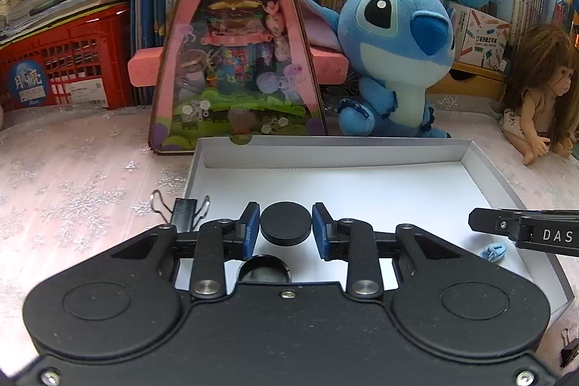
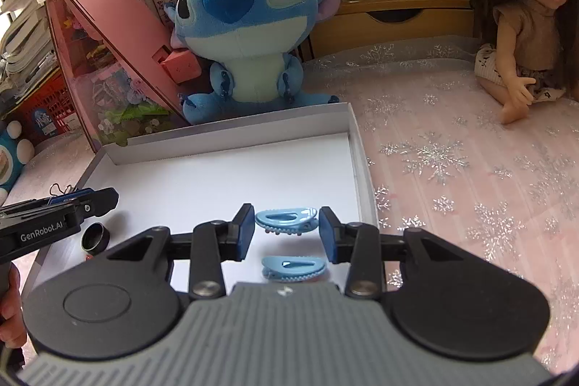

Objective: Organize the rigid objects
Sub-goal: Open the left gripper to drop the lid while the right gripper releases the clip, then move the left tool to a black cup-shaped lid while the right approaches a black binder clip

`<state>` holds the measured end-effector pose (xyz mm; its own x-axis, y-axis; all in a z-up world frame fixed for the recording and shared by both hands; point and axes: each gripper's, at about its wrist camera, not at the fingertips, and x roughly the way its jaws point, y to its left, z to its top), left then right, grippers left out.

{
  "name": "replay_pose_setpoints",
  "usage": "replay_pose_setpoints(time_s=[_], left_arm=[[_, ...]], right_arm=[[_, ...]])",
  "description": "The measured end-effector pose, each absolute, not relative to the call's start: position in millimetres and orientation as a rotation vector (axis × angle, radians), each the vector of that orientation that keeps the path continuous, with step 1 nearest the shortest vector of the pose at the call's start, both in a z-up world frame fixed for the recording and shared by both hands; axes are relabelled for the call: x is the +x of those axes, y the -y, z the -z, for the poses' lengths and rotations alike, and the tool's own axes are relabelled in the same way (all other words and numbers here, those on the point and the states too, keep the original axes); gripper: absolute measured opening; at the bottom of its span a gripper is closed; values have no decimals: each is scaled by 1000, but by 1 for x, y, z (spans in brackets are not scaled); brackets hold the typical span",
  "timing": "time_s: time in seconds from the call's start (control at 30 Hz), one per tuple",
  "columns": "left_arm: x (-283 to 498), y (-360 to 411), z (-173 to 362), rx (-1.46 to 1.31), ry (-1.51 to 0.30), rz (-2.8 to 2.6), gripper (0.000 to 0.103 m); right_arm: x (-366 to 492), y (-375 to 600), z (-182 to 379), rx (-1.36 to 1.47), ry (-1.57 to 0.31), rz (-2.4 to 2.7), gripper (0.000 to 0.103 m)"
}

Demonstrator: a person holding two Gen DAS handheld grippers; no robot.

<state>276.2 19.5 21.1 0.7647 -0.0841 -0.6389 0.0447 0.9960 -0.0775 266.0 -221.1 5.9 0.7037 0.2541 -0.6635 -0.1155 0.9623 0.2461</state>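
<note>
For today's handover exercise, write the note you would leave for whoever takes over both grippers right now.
Left gripper: shut on a black round cap, over the white box.
Right gripper: shut on a blue hair clip, also over the box.
Done: a second blue clip and a black ring lie in the box.
Left: set down both held items; a binder clip sits at the box's left edge, and another lies outside it.

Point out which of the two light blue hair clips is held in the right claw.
The farther blue clip, held teeth-down between the right claw's pads above the white tray. The nearer clip lies loose on the tray floor behind the fingertips.
</note>
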Motion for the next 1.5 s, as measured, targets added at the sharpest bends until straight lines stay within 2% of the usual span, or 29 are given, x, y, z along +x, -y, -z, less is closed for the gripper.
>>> replay_pose_setpoints(time_s=[0.6, 0.67, 0.7, 0.73, 0.77, 0.83, 0.97, 1.07, 1.27, 1.5], left_arm=[[287, -15, -5, -32, -755, 52, 30], [287, -15, -6, -27, -754, 49, 31], [287, -15, -7, -30, -752, 49, 33], [287, -15, -8, -34, -748, 49, 40], [285, -15, -10, -37, -742, 47, 46], [281, -15, -13, -37, -727, 49, 49], [266, -13, -23, -33, -684, 53, 67], [250, -12, -32, -42, -646, 81, 76], [219, -3, -47, -23, -609, 118, 79], [178, 3, -50, -3, -586, 130, 80]], right_arm=[[268, 214, -1, 145, -771, -204, 45], [267, 215, -2, 157, -765, -211, 48], [267, 216, -3, 166, -761, -210, 51], [266, 217, -3, 170, -758, -214, 57], [265, 218, -5, 174, -753, -219, 60], [261, 219, -7, 178, -740, -224, 61], [251, 220, -13, 175, -707, -228, 70], [239, 221, -17, 167, -679, -239, 76], [211, 221, -27, 132, -622, -261, 85], [172, 220, -35, 61, -557, -289, 89]])
